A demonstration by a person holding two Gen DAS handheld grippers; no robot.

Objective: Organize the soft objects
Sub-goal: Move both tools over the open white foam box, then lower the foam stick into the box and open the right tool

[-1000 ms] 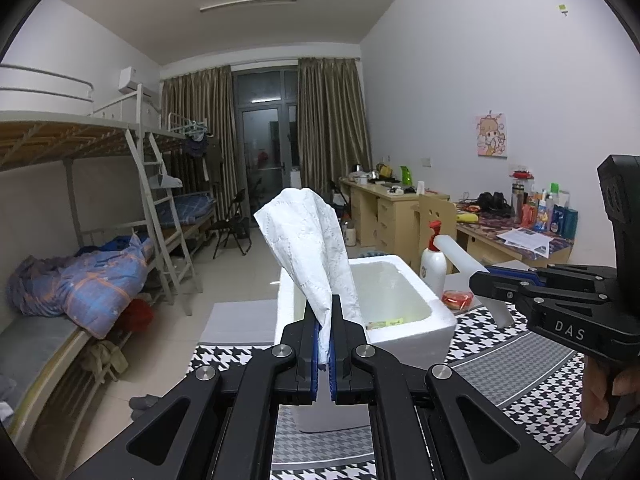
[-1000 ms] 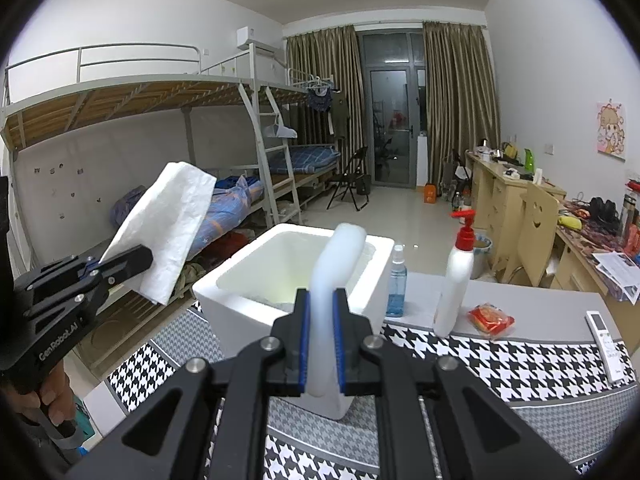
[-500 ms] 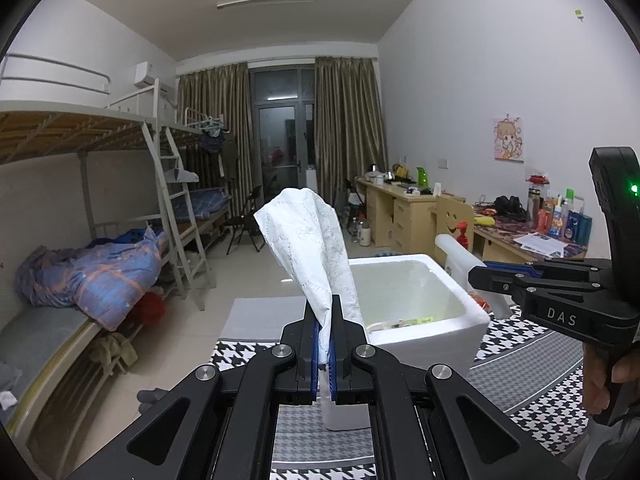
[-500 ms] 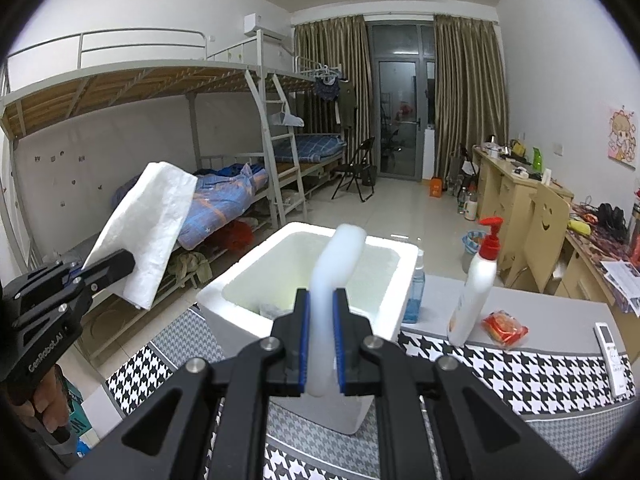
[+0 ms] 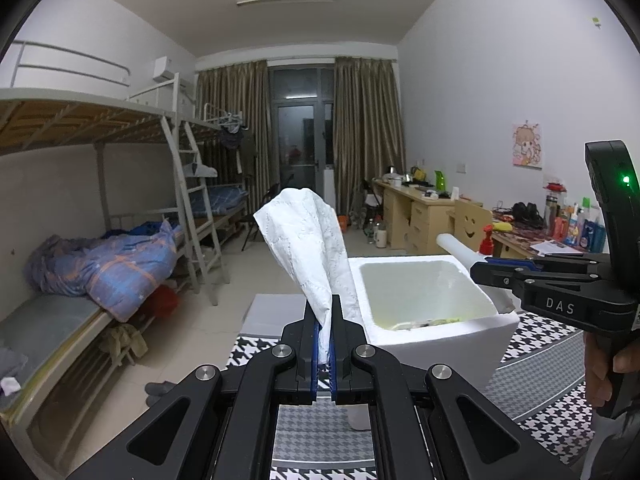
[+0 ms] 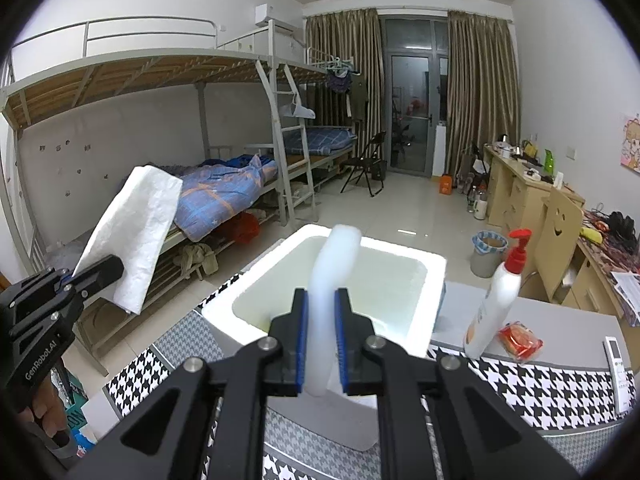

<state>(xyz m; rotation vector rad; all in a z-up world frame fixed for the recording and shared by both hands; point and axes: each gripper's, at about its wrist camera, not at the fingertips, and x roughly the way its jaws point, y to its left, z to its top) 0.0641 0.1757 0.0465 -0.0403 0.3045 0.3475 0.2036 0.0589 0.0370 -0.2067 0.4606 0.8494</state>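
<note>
Left wrist view
Left gripper (image 5: 324, 344): pinching a white tissue (image 5: 308, 240), which stands up just left of the foam box (image 5: 432, 332).
Right gripper (image 5: 486, 270): at right, over the box's far right corner.

Right wrist view
Right gripper (image 6: 320, 344): pinching a white foam strip (image 6: 332, 276) near the box's (image 6: 434, 276) near rim.
Tissue (image 6: 136, 232): far left, held in the air.
Bottle (image 6: 496, 300): right of box.

The foam box (image 6: 434, 280) hides most of a blue bottle behind its right wall. Items on its floor (image 5: 416, 322) are too small to identify. A remote control (image 6: 616, 360) sits near the frame's edge, its buttons unreadable.
</note>
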